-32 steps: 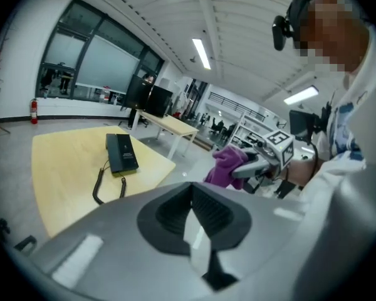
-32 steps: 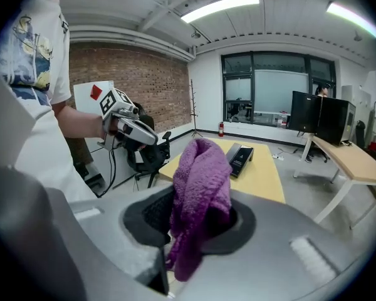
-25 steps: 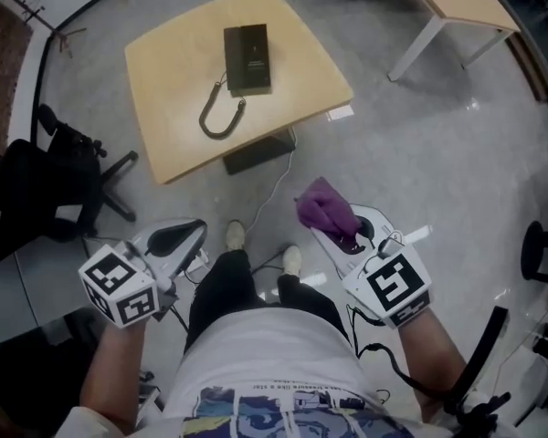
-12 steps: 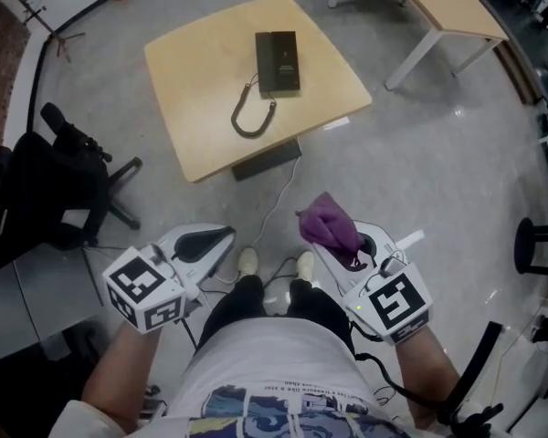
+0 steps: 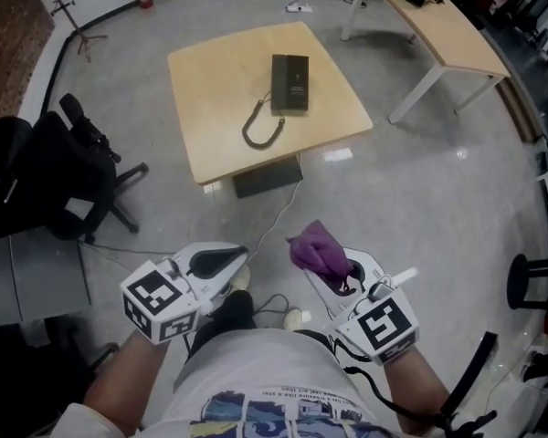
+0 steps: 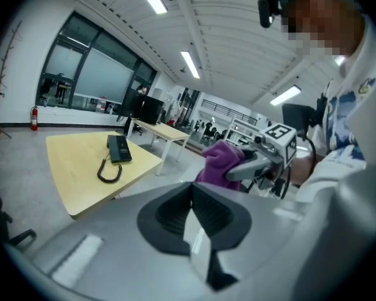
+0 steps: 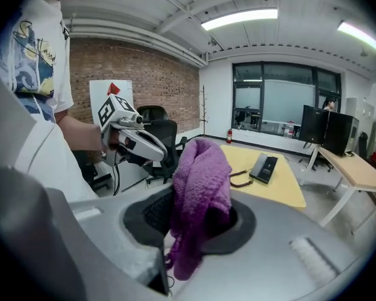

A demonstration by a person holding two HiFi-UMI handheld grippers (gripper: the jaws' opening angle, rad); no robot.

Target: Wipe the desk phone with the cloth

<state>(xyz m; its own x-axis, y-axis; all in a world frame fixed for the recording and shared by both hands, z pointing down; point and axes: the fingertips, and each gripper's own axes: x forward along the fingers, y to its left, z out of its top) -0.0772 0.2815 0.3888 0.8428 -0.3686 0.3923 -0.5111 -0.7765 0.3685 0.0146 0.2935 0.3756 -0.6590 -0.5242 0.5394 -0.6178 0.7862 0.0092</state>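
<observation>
No legible txt or labels anywhere.

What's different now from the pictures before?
The person has taken a step: the shoes have shifted, and the left gripper drifted right in the head view. Nothing was grabbed or let go. The right gripper still clamps the purple cloth; the desk phone still lies untouched on the table.

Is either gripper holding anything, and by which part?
The right gripper pinches the purple cloth by a bunched fold; most sticks out beyond. The left gripper is shut, empty.
</observation>
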